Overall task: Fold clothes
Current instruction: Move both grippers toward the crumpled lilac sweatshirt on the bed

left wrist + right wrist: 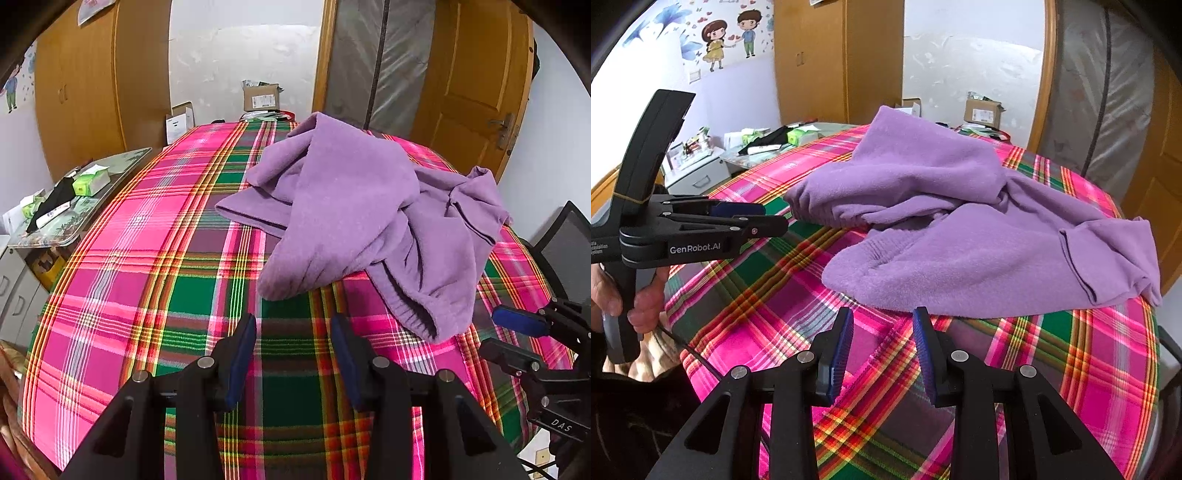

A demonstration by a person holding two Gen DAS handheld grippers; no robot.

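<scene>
because the purple fleece garment (354, 218) lies bunched and twisted on the plaid-covered bed (129, 258), not flat, both tools hang short of it: the left gripper (293, 325) and right gripper (882, 317) gape apart, holding nothing, likely to seize an edge.

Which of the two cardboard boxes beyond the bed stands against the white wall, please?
The brown cardboard box with the white label, its flaps open, stands there. The white box sits further left, beside the wooden wardrobe.
</scene>
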